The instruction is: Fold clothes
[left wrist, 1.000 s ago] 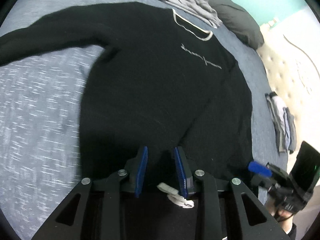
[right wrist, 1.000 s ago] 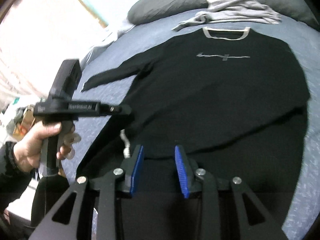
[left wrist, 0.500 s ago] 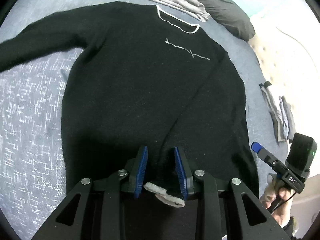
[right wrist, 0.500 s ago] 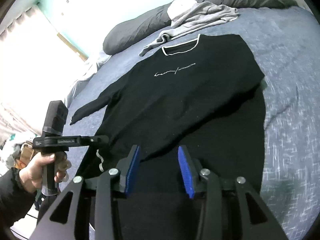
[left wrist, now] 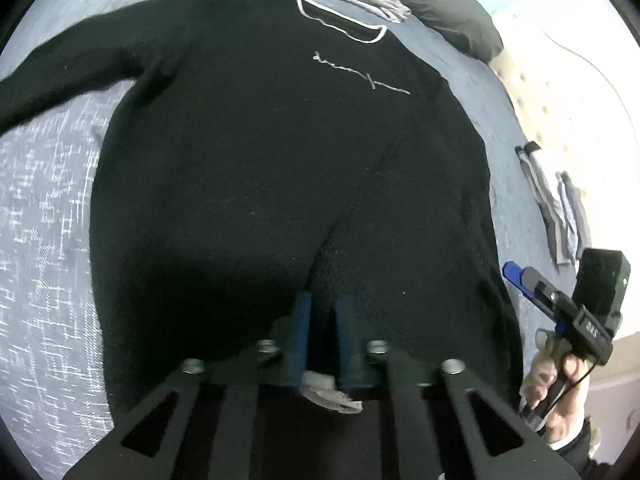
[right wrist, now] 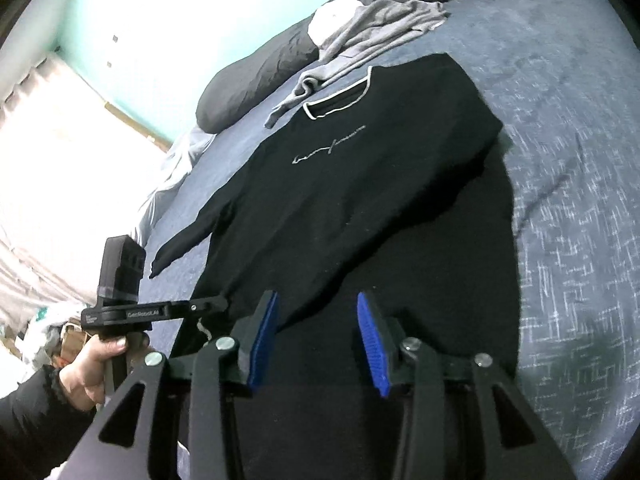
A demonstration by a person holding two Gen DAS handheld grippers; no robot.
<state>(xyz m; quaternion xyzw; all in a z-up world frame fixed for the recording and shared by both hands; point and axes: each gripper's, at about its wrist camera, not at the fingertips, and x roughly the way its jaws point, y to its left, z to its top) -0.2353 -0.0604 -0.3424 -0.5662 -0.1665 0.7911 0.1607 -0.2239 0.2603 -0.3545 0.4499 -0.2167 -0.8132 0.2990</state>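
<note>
Your left gripper covers the black sweater's hem; whether its pads pinch cloth cannot be told in the dark. Ahead and left of the fingers, the sleeve runs off the frame edge. The chest lettering is too small to read. Right of your right gripper, the bedspread is blurred.

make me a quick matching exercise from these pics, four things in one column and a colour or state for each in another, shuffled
Things:
1. sweater
2. crumpled garment
3. left hand-held gripper
4. right hand-held gripper

Colour or state:
a. grey, bunched just past the collar
b. blue pads apart, nothing pinched
c. black, spread flat, one sleeve folded across
d. pads closed on the cuff end of the folded sleeve

Pairs: 1-c, 2-a, 3-d, 4-b
</note>
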